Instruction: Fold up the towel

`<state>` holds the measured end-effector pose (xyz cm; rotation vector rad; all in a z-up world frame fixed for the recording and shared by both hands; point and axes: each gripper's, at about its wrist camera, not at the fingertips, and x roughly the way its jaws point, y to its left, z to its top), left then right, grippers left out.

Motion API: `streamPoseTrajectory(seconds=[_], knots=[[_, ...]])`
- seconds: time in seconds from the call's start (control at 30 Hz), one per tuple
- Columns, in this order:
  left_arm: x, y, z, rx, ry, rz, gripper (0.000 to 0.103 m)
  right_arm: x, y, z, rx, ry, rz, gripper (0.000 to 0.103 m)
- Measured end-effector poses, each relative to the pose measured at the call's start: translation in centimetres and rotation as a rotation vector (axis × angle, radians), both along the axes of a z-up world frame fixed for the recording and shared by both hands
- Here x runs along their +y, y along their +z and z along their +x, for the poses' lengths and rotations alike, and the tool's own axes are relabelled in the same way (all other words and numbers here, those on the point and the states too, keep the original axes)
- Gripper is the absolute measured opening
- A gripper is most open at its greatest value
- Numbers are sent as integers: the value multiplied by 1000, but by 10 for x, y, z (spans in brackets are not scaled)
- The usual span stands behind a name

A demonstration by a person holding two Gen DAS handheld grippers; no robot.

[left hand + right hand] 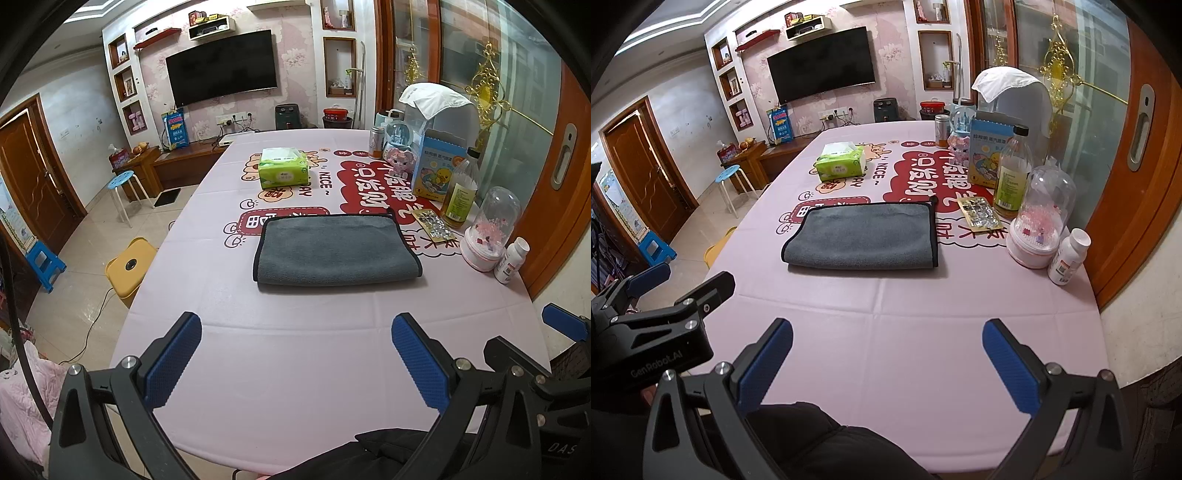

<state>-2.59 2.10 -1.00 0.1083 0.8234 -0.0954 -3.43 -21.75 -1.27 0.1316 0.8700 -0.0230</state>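
Note:
A grey towel [336,249] with black edging lies folded flat on the pink tablecloth, in the middle of the table; it also shows in the right wrist view [862,236]. My left gripper [295,332] is open and empty, held above the near part of the table, well short of the towel. My right gripper [886,338] is open and empty too, beside the left one, which shows at the left edge of the right wrist view [690,284]. A fingertip of the right gripper shows at the right edge of the left wrist view [563,321].
A green tissue pack [283,168] sits beyond the towel. Along the table's right side stand a glass bottle [461,192], a dome ornament [491,229], a white pill bottle [511,260], a foil blister pack [434,223], a blue box [439,166] and a covered appliance [439,110]. A yellow stool [129,264] stands left of the table.

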Motion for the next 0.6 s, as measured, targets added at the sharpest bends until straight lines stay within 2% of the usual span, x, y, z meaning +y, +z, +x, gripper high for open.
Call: streamPoseTrajectory(seconds=[0.6], knots=[[-2,0,0,-1,0,1,102,0,0,1,2,1,1,103]])
